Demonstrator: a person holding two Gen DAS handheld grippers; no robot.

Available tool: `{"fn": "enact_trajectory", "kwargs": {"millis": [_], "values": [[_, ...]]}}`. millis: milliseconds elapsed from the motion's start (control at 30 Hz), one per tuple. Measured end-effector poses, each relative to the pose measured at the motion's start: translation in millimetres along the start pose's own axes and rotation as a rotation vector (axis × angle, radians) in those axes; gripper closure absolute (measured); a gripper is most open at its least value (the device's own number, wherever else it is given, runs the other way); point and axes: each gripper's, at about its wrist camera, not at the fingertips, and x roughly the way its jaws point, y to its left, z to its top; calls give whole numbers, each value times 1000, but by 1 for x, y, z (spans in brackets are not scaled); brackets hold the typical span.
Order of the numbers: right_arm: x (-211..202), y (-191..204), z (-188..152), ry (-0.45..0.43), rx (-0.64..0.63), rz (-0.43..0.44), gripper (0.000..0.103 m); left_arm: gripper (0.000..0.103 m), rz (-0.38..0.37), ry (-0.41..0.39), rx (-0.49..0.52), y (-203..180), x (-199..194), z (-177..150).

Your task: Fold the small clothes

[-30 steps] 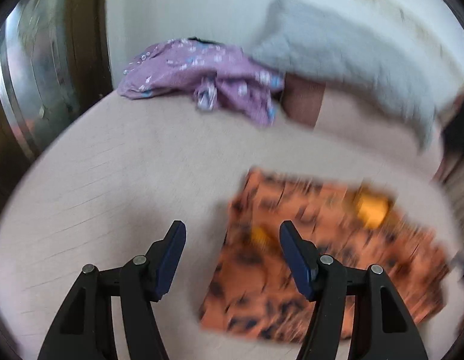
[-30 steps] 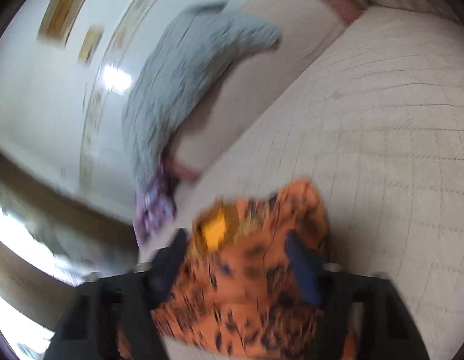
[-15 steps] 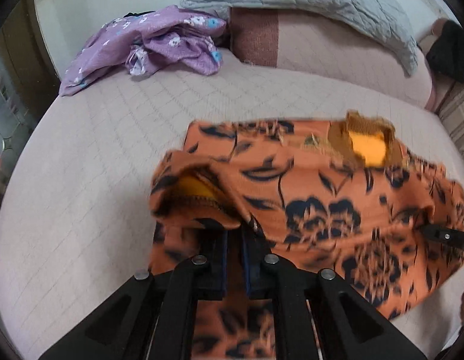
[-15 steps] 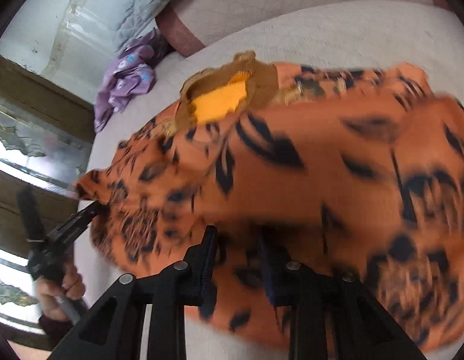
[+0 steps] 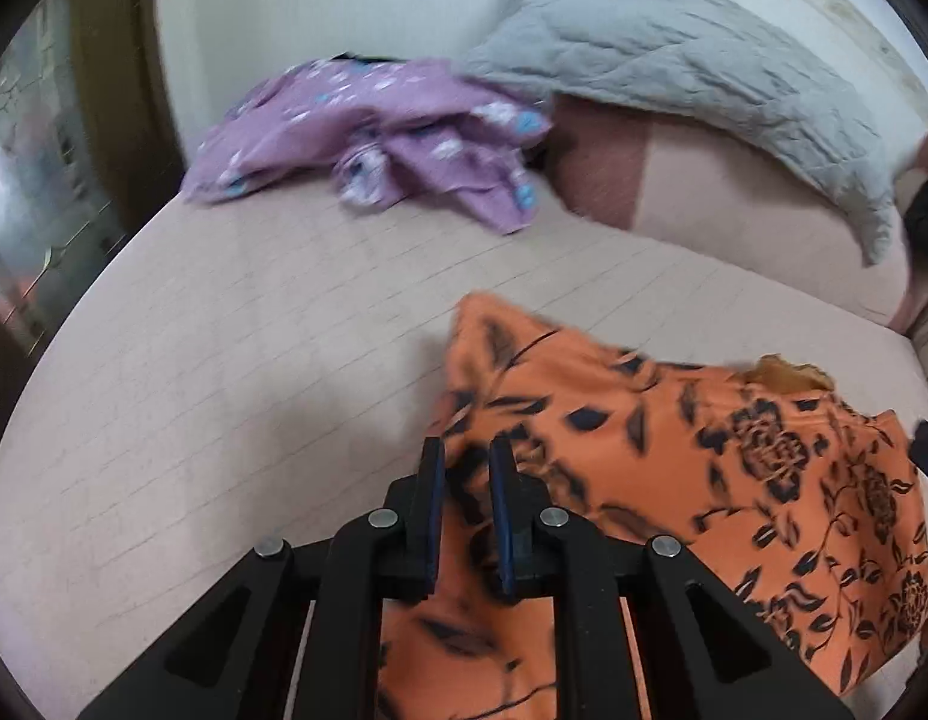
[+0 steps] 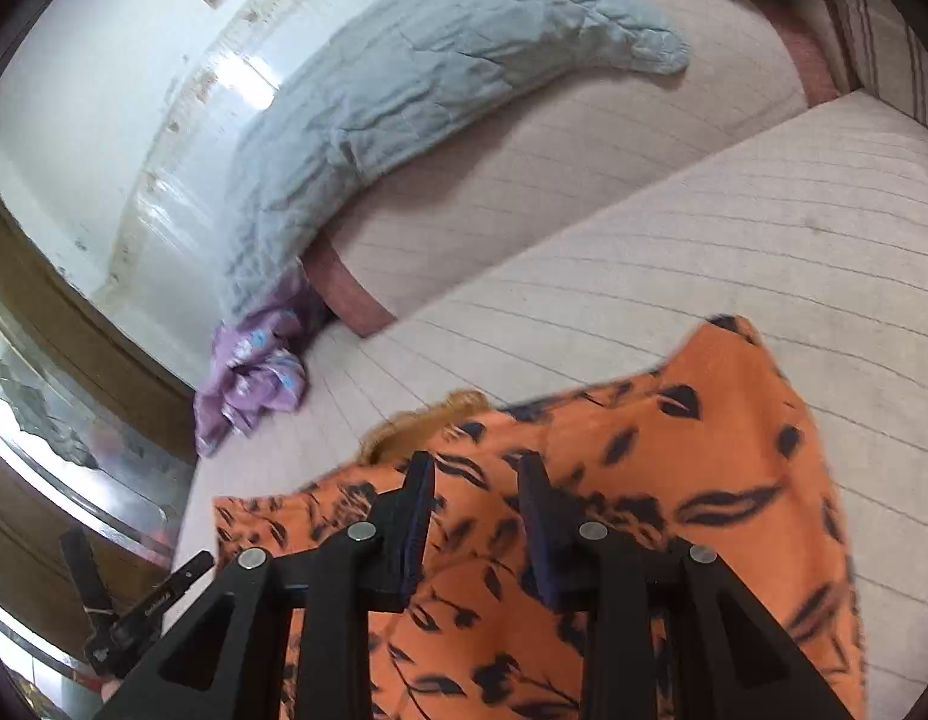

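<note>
Fingers of your left gripper are opening around the orange black-flowered cotton garment, right gripper clamps it, spreading it for folding.

Orange garment, dark floral print; purple garment, seemingly white-blue flowers; grey quilt.

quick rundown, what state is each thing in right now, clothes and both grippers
orange floral garment: lying on the bed, partly folded, gripped by both grippers
purple garment: crumpled, unfolded, near the pillows
grey quilt: draped over the pillows
left gripper: fingers opening, orange fabric between them
right gripper: fingers partly closed on the orange fabric
</note>
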Motion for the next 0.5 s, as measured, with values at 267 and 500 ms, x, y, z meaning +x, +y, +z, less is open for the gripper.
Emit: {"fn": "enact_trajectory", "kwargs": {"millis": [267,500], "values": [[-41,-44,-14,113,138,-42,71,84,127,171,-56,35,4,-39],[-28,-53,-63,330,147,-133,72,75,249,224,78,30,6,-69]]}}
